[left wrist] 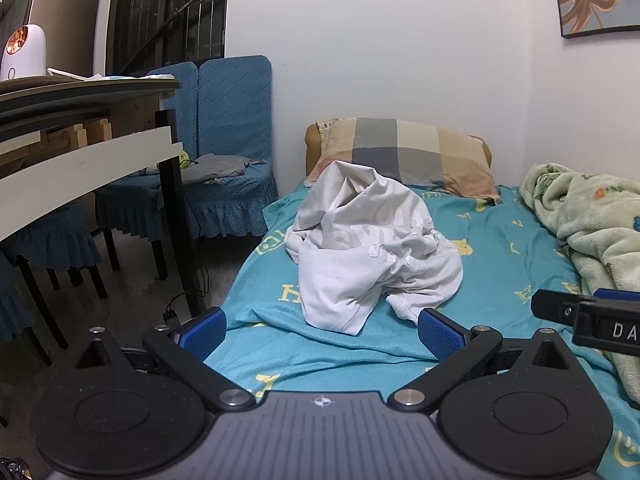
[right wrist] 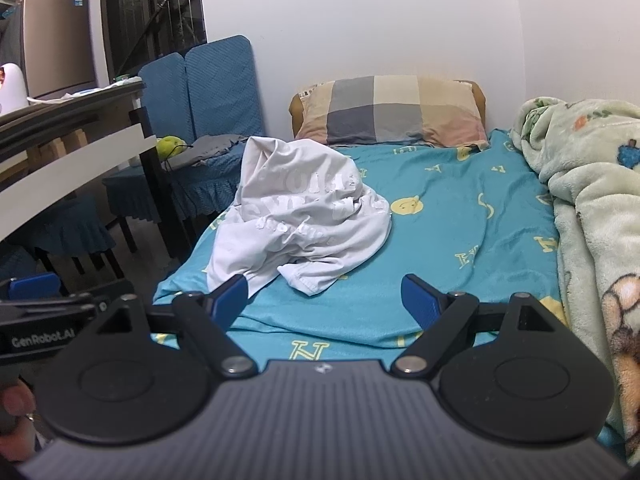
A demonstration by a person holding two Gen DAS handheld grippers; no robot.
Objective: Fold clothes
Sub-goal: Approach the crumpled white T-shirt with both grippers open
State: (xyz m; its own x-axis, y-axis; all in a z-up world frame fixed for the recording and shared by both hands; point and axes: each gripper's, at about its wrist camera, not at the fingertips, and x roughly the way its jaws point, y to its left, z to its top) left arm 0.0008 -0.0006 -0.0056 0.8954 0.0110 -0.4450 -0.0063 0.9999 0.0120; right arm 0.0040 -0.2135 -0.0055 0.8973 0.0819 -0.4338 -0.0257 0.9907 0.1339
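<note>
1. Your left gripper (left wrist: 322, 330) hangs over the near end of the bed with its blue-padded fingers (left wrist: 204, 330) spread wide – nothing is between them.
2. Your right gripper (right wrist: 324, 300) is spread just as wide and holds nothing; its left finger (right wrist: 230, 294) overlaps the near hem of the garment in its own view, but you cannot tell whether it touches.
3. The white T-shirt (left wrist: 360, 240) sits crumpled in a tall heap on the teal sheet (left wrist: 500, 248), toward the bed's left edge, with faded white lettering across its folds.
4. From your right wrist view the T-shirt (right wrist: 304, 212) lies ahead and to the left – the teal sheet (right wrist: 460, 216) to its right is bare up to the blanket.
5. A checked pillow (left wrist: 404, 156) lies at the head of the bed against the wall, just beyond the heap.
6. A pale green fleece blanket (right wrist: 592, 184) is bunched along the bed's right side.
7. Left of the bed stand 2 blue-covered chairs (left wrist: 224, 128) and a table (left wrist: 80, 92).
</note>
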